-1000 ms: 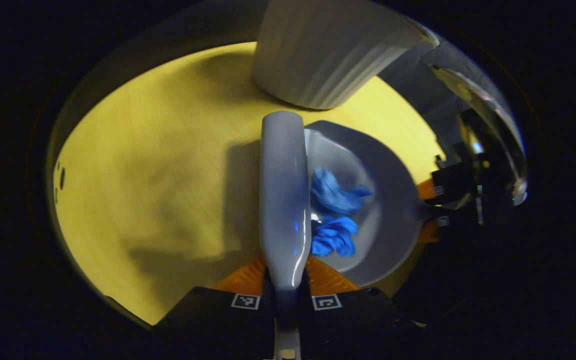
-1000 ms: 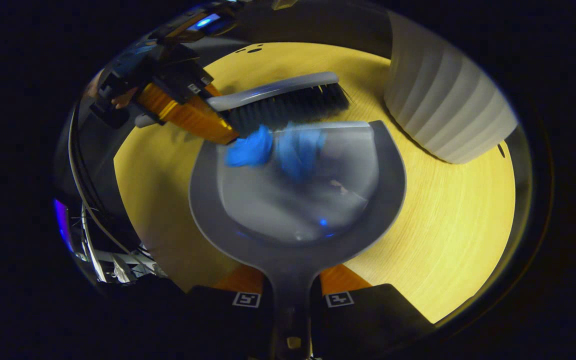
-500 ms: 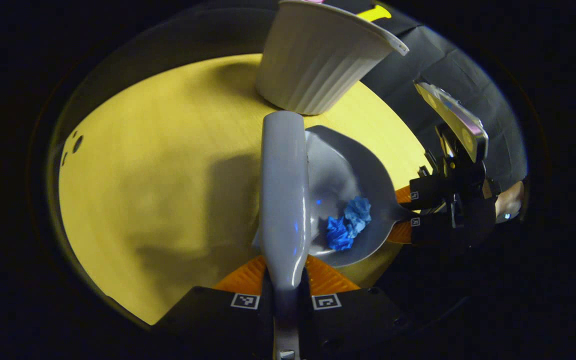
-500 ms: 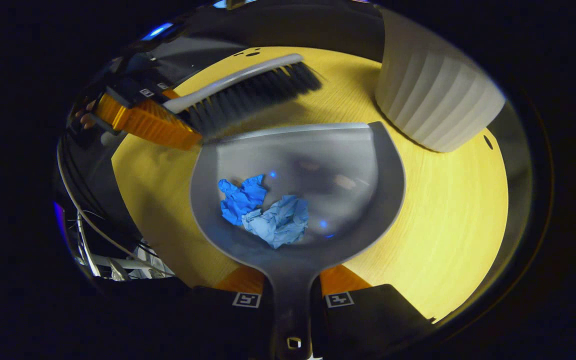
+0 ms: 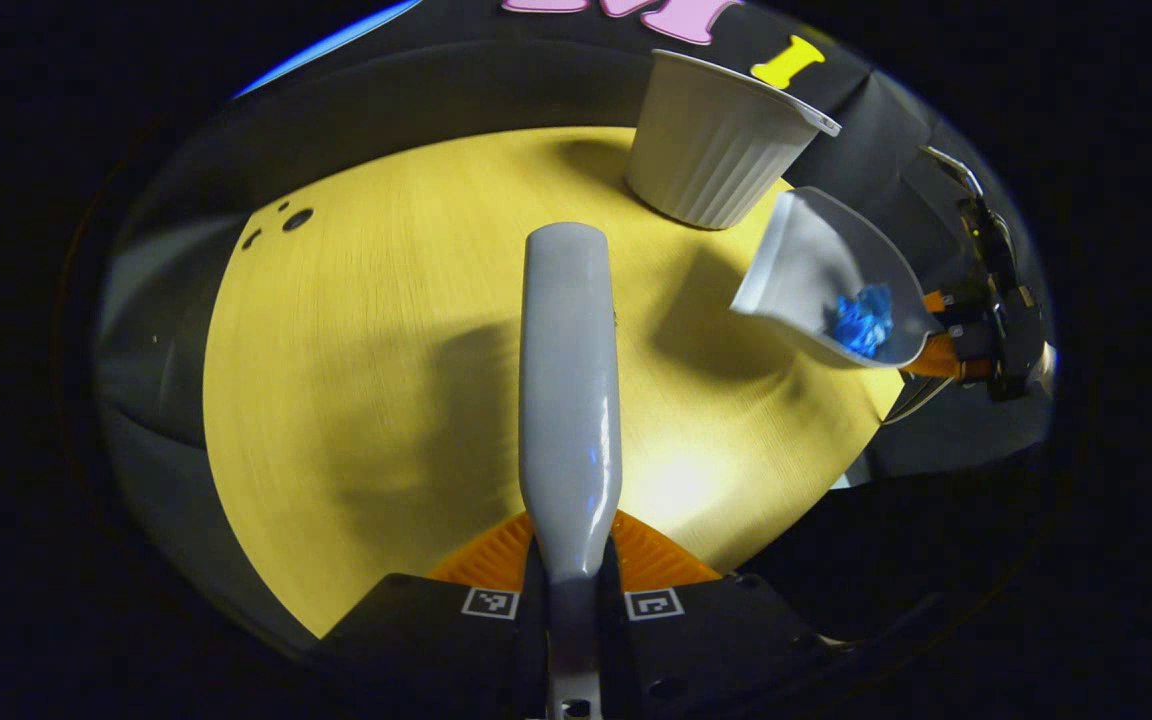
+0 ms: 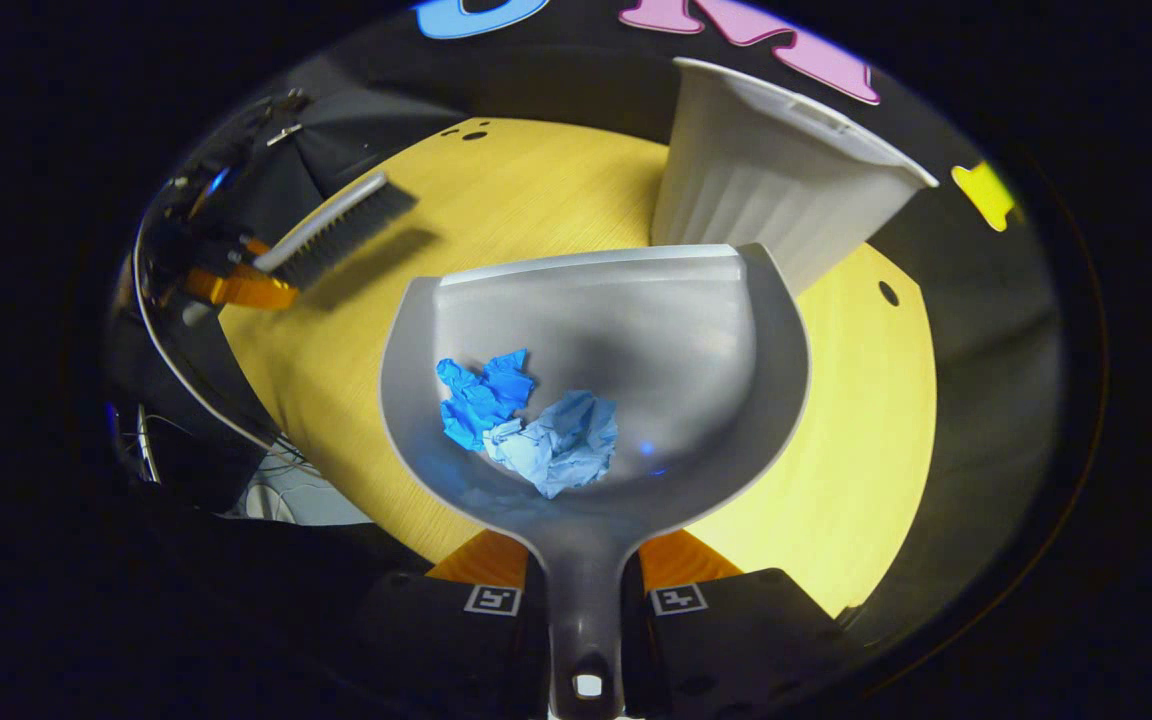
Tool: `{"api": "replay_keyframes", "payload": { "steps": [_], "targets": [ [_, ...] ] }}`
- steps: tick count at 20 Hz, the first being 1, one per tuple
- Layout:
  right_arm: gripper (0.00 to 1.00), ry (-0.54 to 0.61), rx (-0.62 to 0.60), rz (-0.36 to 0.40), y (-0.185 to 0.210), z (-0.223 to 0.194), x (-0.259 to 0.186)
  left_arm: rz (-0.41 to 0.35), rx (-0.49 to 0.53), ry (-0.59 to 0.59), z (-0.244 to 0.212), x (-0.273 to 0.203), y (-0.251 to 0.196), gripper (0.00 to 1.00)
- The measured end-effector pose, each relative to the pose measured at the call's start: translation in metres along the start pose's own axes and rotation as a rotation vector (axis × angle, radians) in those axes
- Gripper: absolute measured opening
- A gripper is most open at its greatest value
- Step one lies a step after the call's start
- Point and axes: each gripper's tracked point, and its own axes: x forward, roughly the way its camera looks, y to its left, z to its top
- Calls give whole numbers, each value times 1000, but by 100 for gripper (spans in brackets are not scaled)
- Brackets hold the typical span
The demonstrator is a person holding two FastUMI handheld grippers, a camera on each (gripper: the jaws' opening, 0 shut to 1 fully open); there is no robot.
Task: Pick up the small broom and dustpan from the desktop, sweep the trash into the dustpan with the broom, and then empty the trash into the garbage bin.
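The dustpan (image 6: pixel 636 330) is plain grey, and the trash (image 6: pixel 526 420) in it is crumpled paper in two blues, one deep and one paler. The broom (image 6: pixel 336 228) has a pale grey back and black bristles. The bin (image 5: pixel 716 150) is white with upright ribs. The desktop (image 5: pixel 386 330) is yellow with fine wood grain.
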Motion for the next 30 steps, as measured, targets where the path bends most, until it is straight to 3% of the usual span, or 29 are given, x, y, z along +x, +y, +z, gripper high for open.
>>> {"api": "replay_keyframes", "payload": {
  "steps": [4,9,12,13,18,19,26,30],
  "targets": [
    [32,-39,90,21,-1,0,-7,0,-64,33,-37,13,4,24],
    [32,-78,174,22,-1,0,-5,-62,-156,52,-65,23,4,27],
    [32,-102,261,19,0,0,-2,-48,-166,49,-76,16,8,21],
    [32,-127,286,14,0,4,-2,-47,-176,47,-79,14,13,27],
    [32,-227,278,-100,-7,7,1,-19,-220,37,-80,3,22,21],
    [32,-240,275,-126,-9,7,4,-9,-219,32,-78,0,26,28],
    [32,-260,160,-290,-24,5,0,22,-216,-2,-61,-16,33,21],
    [32,-264,78,-421,-39,0,9,37,-211,-6,-53,-23,30,28]
  ]
}}
